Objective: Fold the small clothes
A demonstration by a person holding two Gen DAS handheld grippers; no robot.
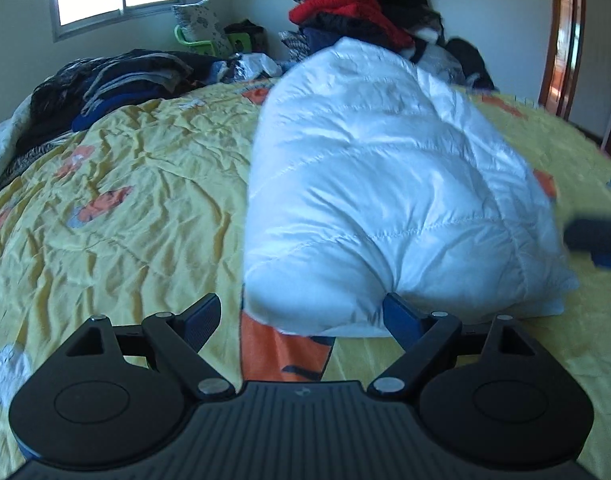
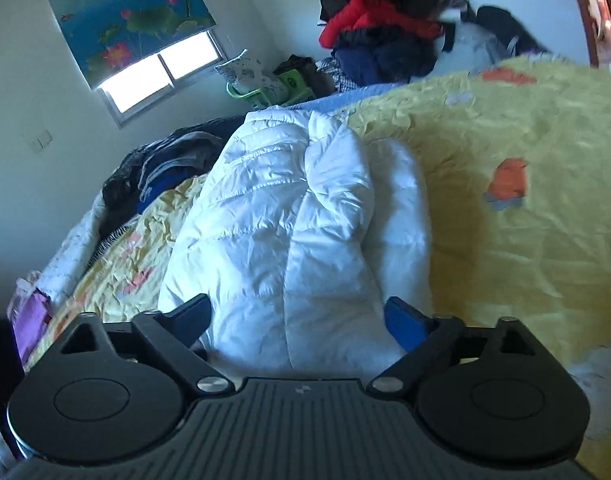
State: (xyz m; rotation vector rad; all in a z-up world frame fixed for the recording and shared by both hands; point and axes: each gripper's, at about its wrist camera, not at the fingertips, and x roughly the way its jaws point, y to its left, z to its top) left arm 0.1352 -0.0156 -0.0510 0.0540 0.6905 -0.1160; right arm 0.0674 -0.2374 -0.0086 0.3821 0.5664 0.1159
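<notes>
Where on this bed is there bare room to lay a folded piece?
Bare yellow bedspread lies between the white jacket and the dark clothes stack along the left edge. More lies right of the jacket, toward the door. It is crowded at the far end, under the red-and-black pile.

A white quilted puffer jacket [image 1: 385,184] lies on a pale yellow bedspread [image 1: 125,200] printed with orange and grey-blue shapes. The window blind [image 2: 129,20] shows pink lotus flowers and green leaves on blue. A clothes pile [image 2: 385,28] against the wall is black, red and navy. Another stack of clothes [image 1: 105,80] is black, grey and blue. The gripper fingers [image 2: 405,322] are black with blue pads.
</notes>
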